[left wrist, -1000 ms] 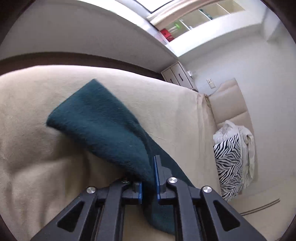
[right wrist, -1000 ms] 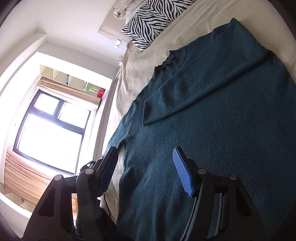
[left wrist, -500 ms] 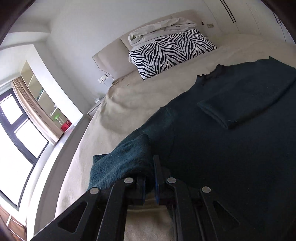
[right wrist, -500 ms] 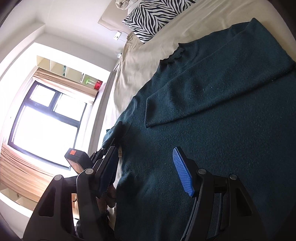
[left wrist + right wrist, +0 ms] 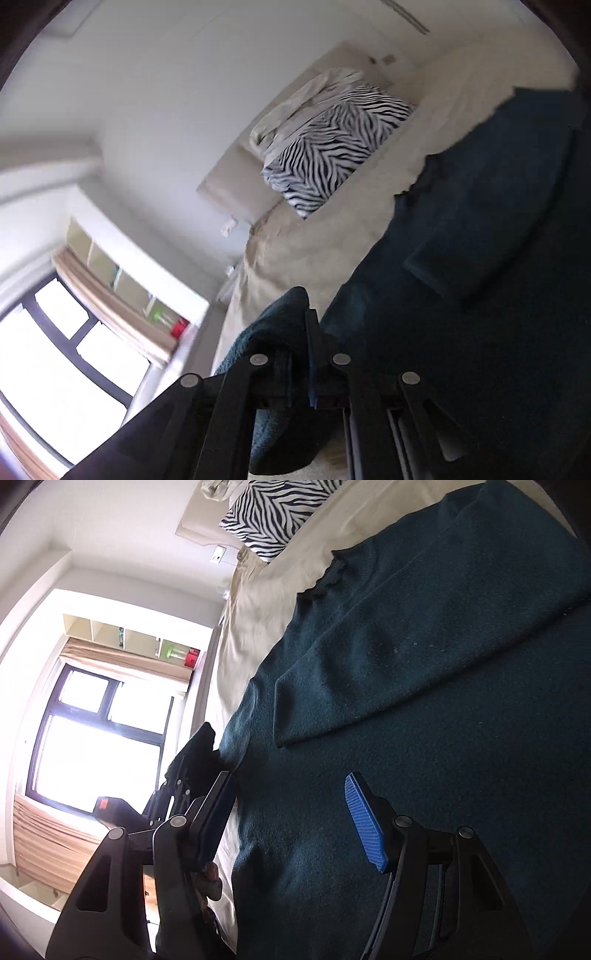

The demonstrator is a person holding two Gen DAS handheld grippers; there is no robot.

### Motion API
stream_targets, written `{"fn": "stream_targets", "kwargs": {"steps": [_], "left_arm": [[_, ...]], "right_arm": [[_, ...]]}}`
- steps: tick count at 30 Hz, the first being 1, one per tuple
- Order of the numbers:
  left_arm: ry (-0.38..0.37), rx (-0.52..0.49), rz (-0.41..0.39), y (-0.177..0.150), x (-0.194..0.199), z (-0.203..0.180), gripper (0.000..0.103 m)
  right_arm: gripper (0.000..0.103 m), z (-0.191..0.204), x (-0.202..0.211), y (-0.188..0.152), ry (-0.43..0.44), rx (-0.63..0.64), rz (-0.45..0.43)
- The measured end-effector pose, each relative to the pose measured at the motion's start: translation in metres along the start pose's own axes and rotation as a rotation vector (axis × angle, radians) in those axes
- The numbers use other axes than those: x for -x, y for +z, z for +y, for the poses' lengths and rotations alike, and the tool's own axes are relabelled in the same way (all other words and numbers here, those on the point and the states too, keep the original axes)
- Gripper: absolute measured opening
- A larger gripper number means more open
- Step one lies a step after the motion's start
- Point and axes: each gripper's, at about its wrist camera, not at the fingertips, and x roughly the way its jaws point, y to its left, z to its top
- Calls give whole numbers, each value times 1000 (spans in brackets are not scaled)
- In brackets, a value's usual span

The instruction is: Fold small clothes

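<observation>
A dark teal sweater (image 5: 424, 709) lies spread on the beige bed (image 5: 258, 602), one sleeve (image 5: 369, 679) folded across its chest. It also fills the right of the left wrist view (image 5: 480, 295). My left gripper (image 5: 301, 332) is shut on the other sleeve (image 5: 273, 325) and holds it lifted at the sweater's left edge; it shows in the right wrist view (image 5: 192, 760) too. My right gripper (image 5: 291, 812) is open and empty, low over the sweater's lower body.
A zebra-print pillow (image 5: 332, 147) with a pale cloth on it leans on the headboard at the far end of the bed. A bright window (image 5: 92, 738) and shelves (image 5: 129, 638) are to the left, beyond the bed's edge.
My left gripper has swung round with the sleeve and carried it up toward the sweater's body. My right gripper has stayed open and drifted slightly nearer the sweater.
</observation>
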Motion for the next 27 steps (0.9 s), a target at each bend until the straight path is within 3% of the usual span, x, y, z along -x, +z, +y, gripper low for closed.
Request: {"fn": "stream_targets", "kwargs": {"steps": [2,3,5,9,11,14,16,18,21,23,27], "left_arm": [[-19,-229,-88,9,16,-47,8],[-49,-293,-115,8,20,-62,9],[-90,-324,-106,6,21,-77,9],[-132,-221,-47,3,16,-65,10],[-120,-236,-56,2,18,-64,10],[-98,-417,-133,0,27,-93,9],[-80,-622,-253,-5,42,-121,9],[-70,-745,-355,-6,51,-130,9],[-91,-837,-381,-1,50,-131,9],[-122,-888,-362,0,48,-134,9],[-147,-994,-322,7,47,-144,8]], "right_arm": [[61,-15,16,6,13,-39,-41],[61,-22,26,9,11,-53,-64],[61,-34,43,14,4,-73,-100],[61,-52,56,22,-37,-74,-104],[61,-56,52,28,-39,-78,-84],[61,-44,30,35,-40,-41,-37],[61,-28,12,39,-30,-6,-2],[61,-13,3,44,-21,21,2],[62,-5,1,53,-12,35,-13],[69,-7,2,59,-28,27,-4],[70,5,-2,64,-90,105,44]]}}
